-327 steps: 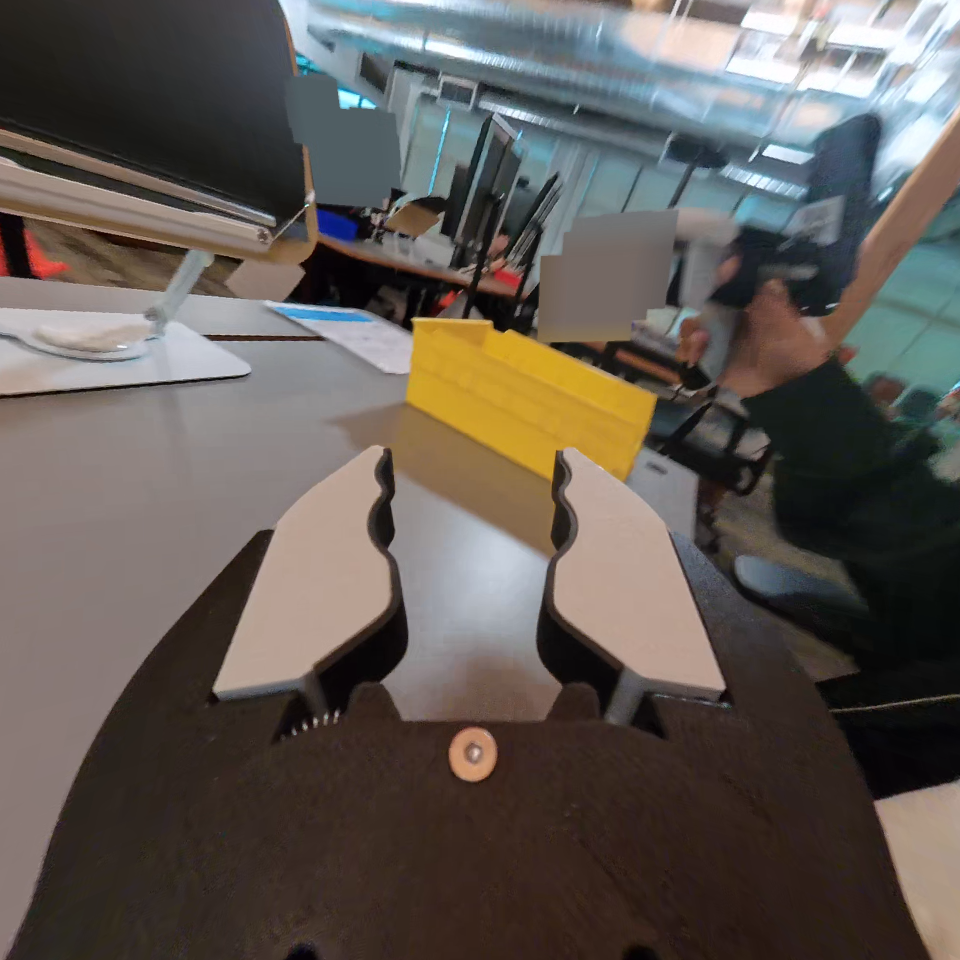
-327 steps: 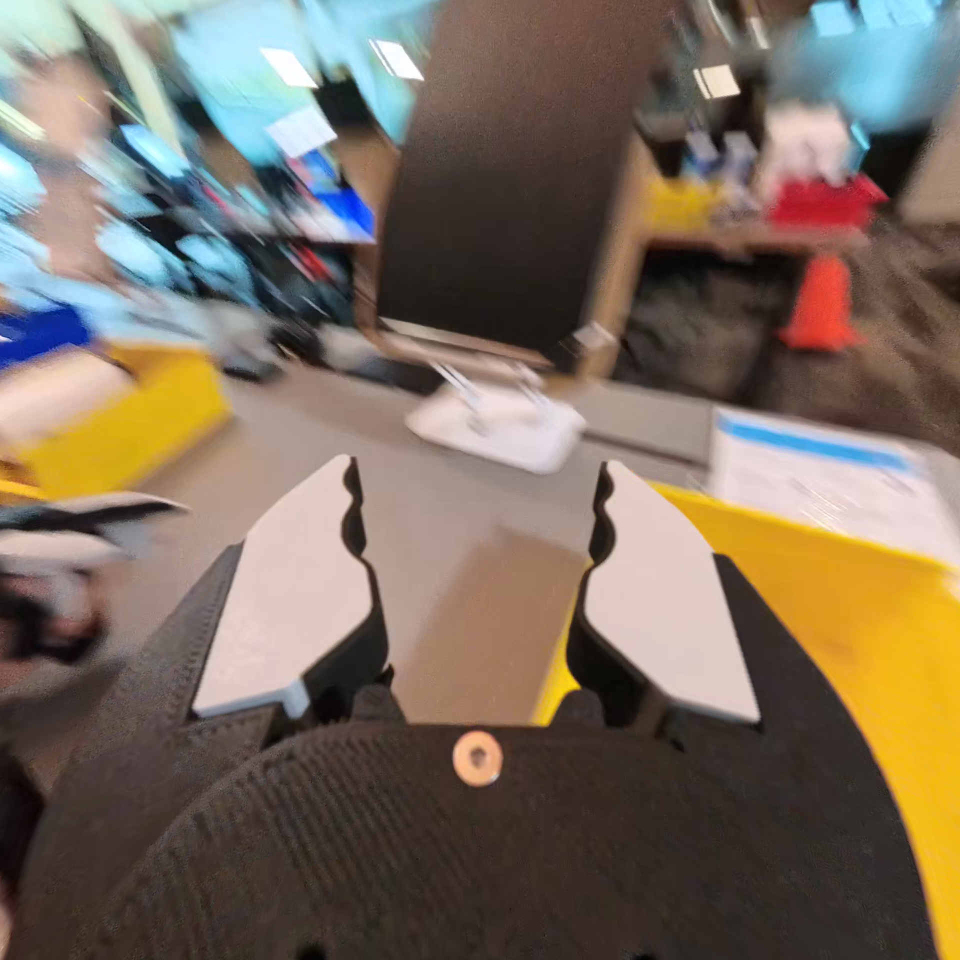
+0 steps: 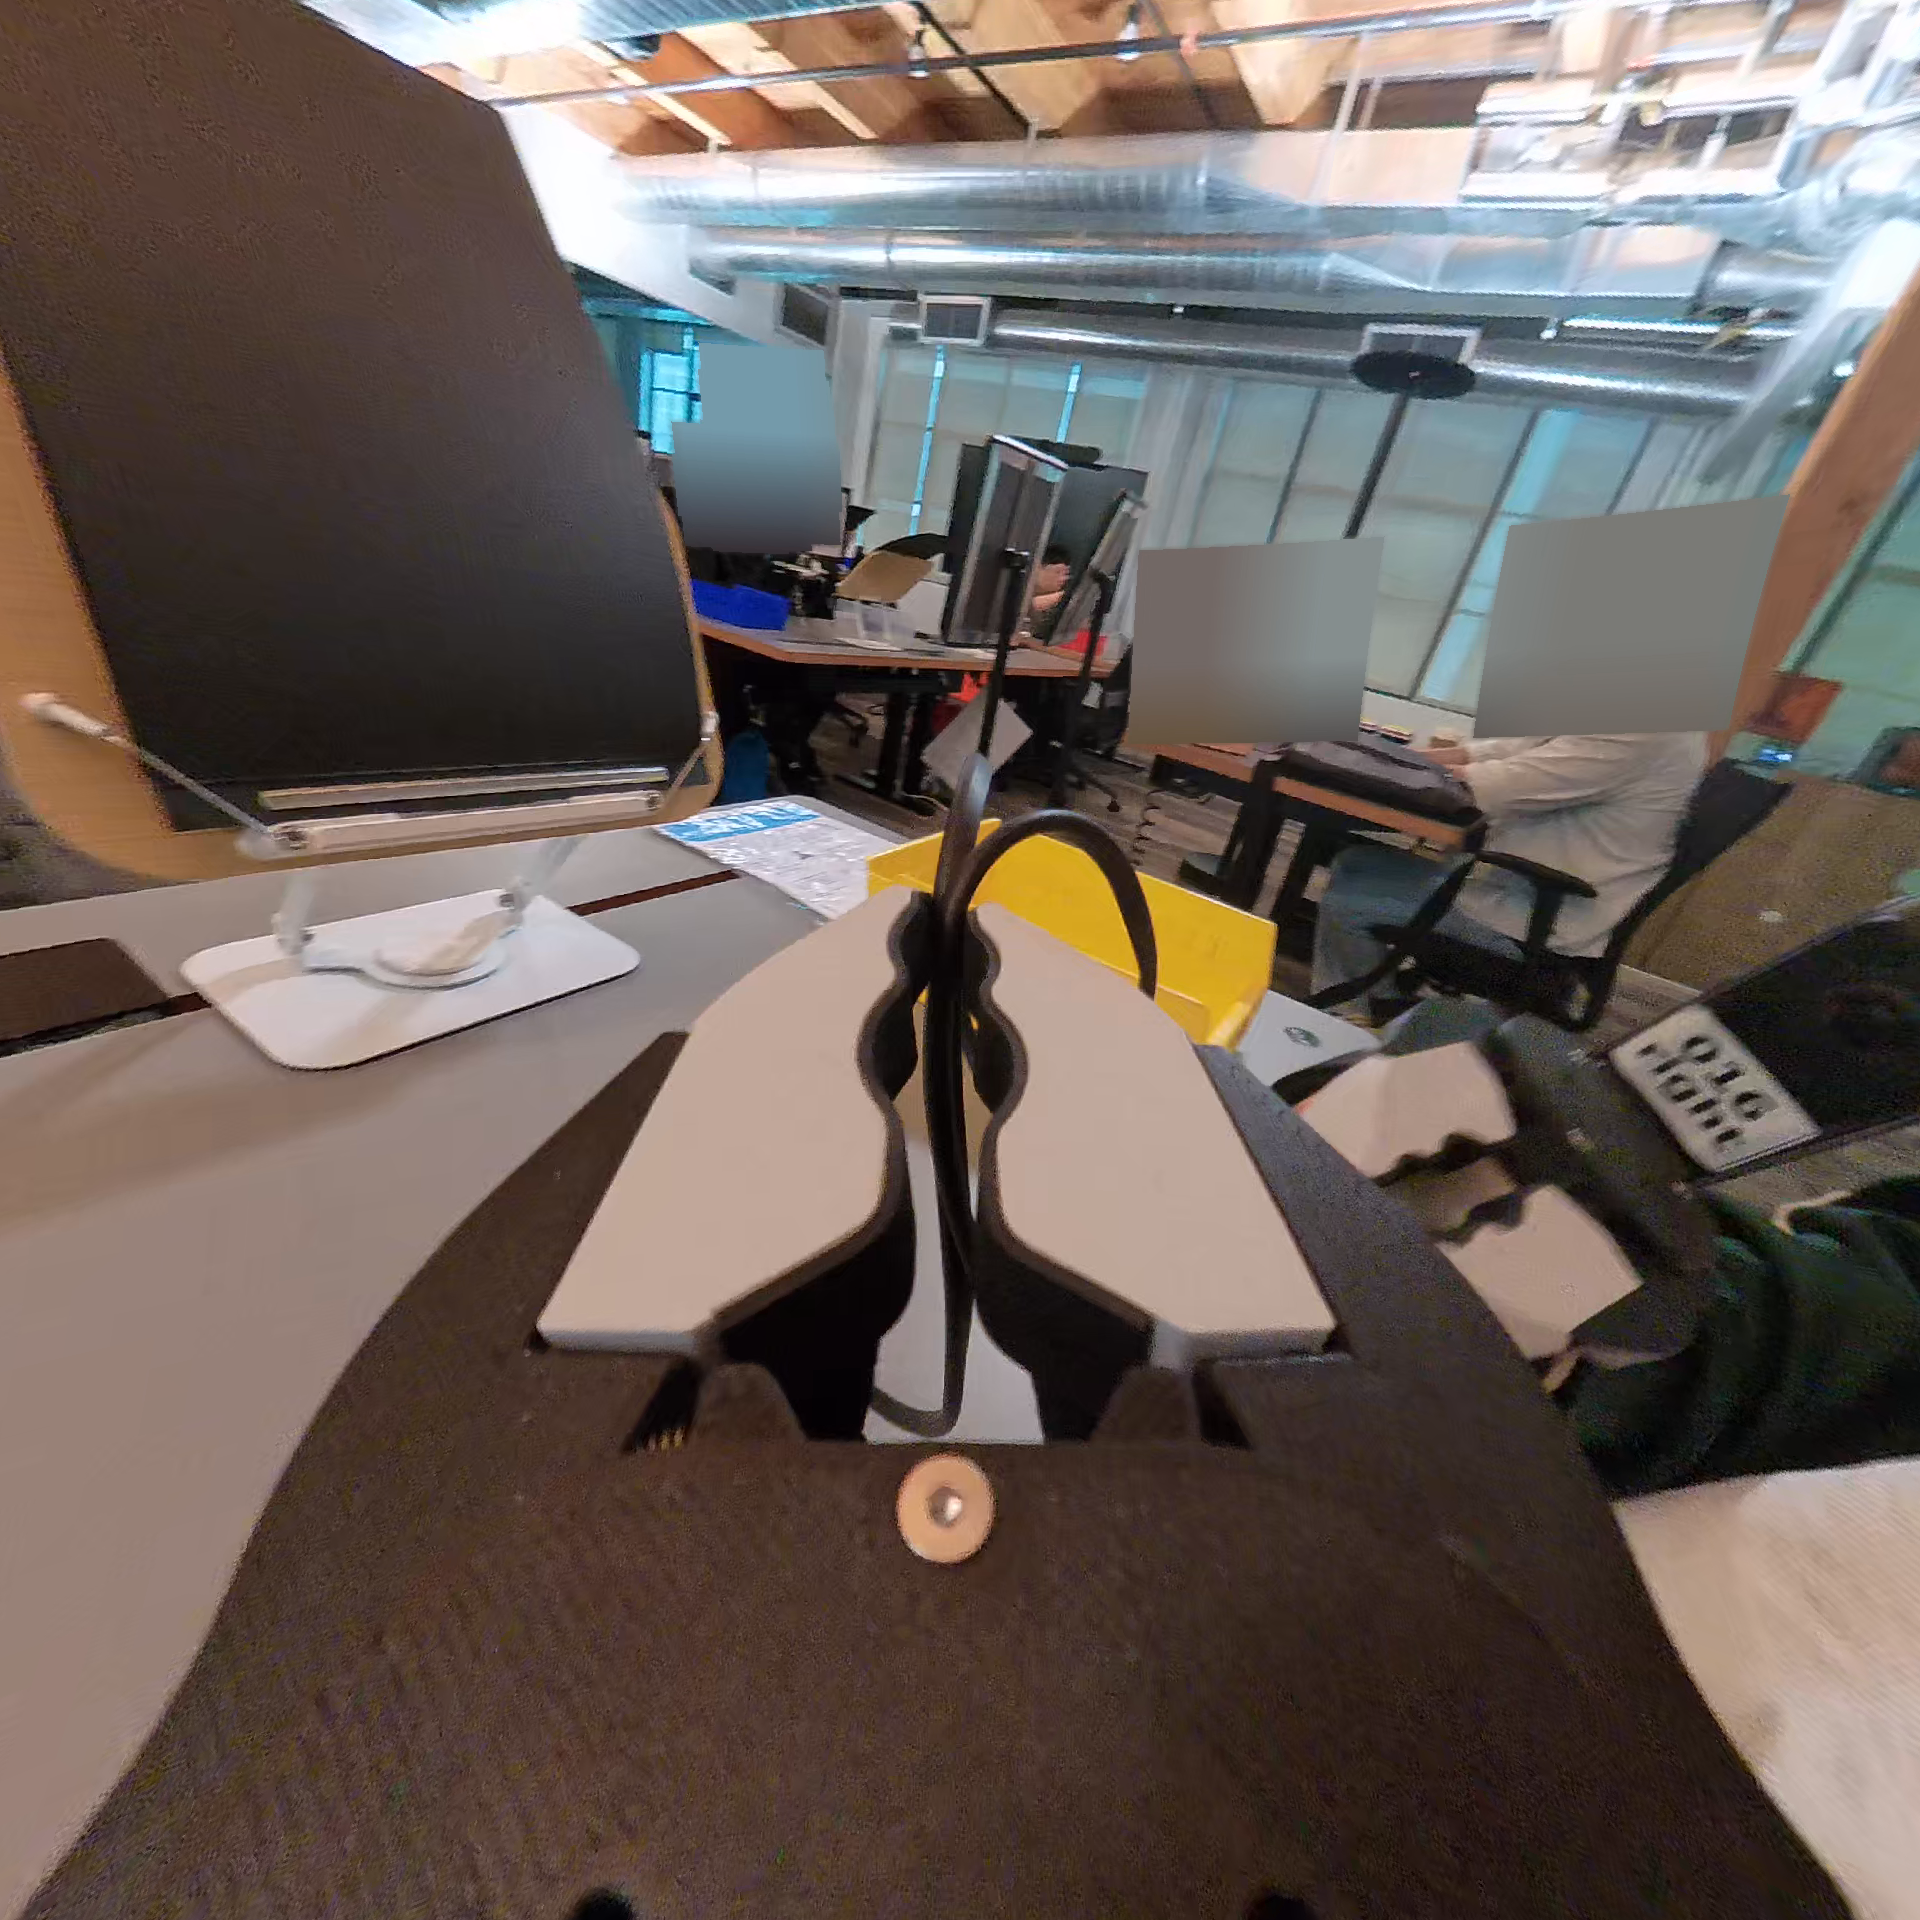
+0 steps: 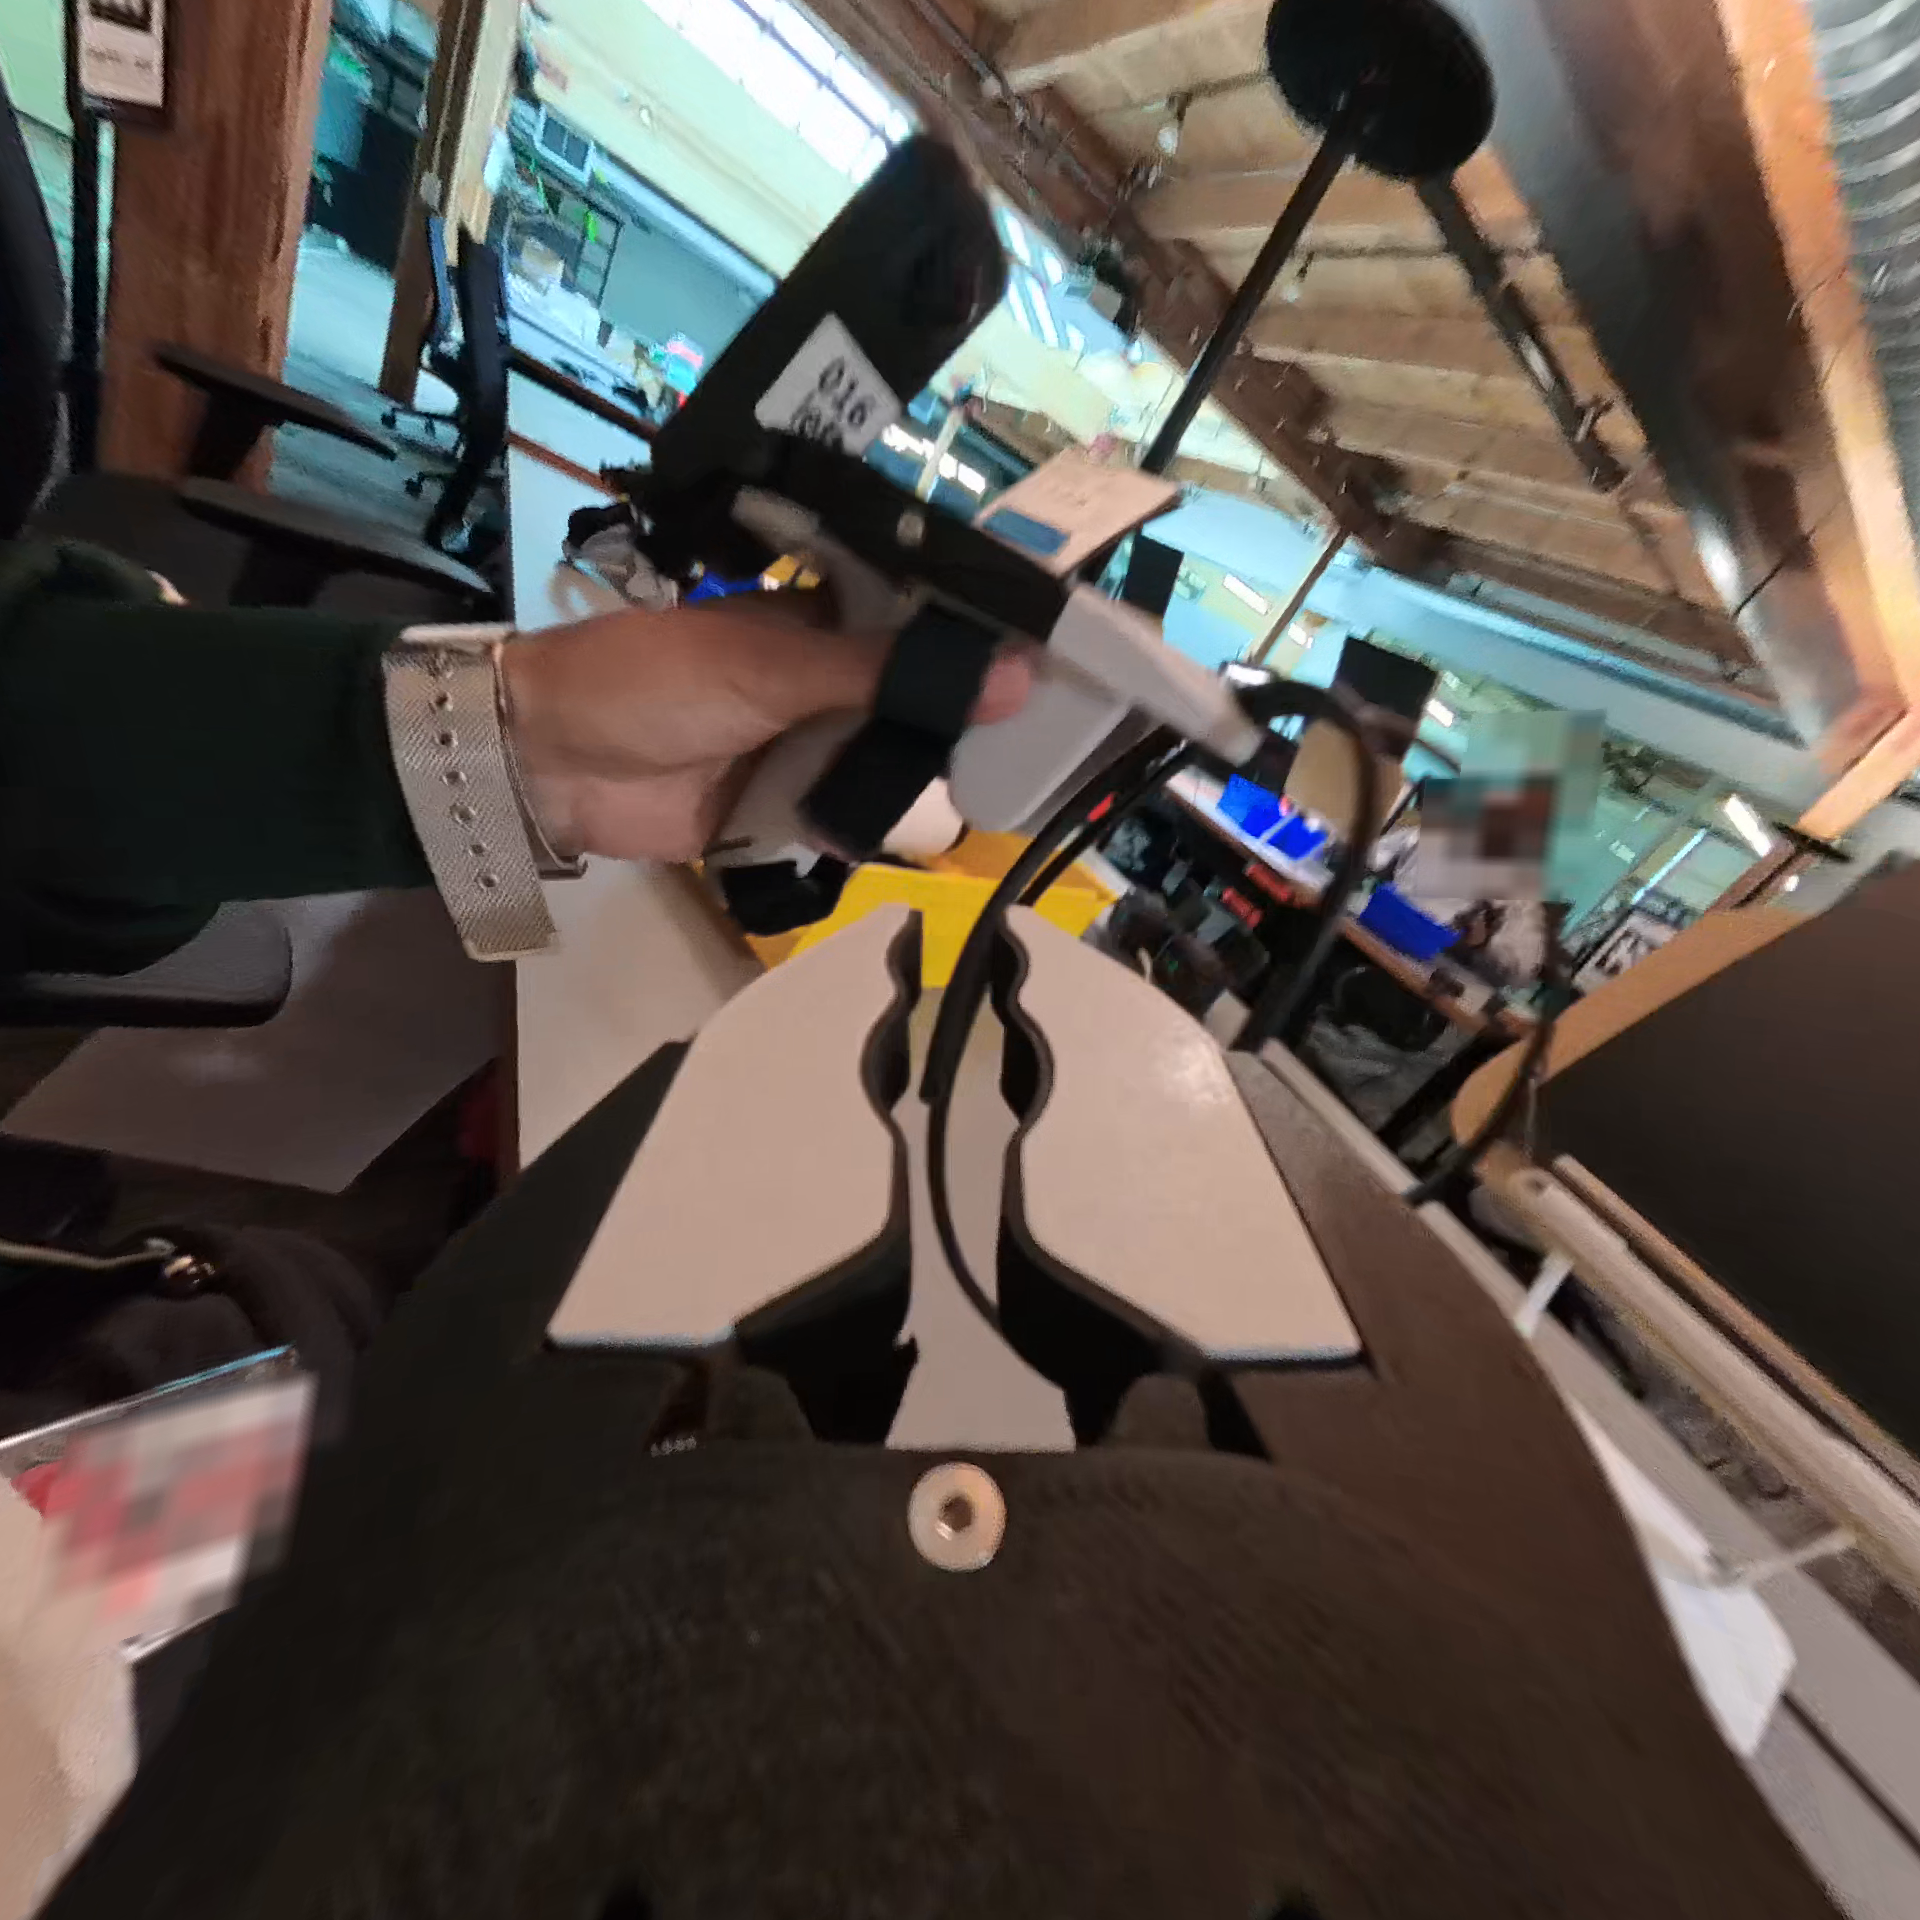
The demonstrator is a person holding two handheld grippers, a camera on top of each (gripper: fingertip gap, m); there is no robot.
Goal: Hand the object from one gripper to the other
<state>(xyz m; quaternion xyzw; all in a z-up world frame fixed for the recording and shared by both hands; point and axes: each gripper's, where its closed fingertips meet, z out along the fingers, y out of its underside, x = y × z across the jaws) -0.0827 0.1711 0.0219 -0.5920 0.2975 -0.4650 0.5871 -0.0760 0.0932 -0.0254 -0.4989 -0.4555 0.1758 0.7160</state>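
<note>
A thin black cable (image 3: 1081,842) is the object. My left gripper (image 3: 940,914) is shut on it: the cable runs up between the fingers, then loops over to the right above the table. My right gripper (image 4: 958,925) is turned on its side, and its jaws stand nearly closed around another stretch of the same cable (image 4: 1361,790). In the right wrist view a hand (image 4: 665,727) holds the left gripper (image 4: 1236,727) just beyond my fingertips. The right gripper also shows at the right of the left wrist view (image 3: 1382,1169).
A yellow bin (image 3: 1205,935) sits on the grey table (image 3: 208,1195) just behind the grippers. A dark screen (image 3: 312,468) on a white stand (image 3: 416,987) is at the left. A printed sheet (image 3: 769,842) lies beside the bin. People sit at desks behind. About 9 centimetres separates my left fingertips from my right.
Both grippers were open and empty, apart over the table. Now they are close together, both closed on the black cable held above the table near the yellow bin.
</note>
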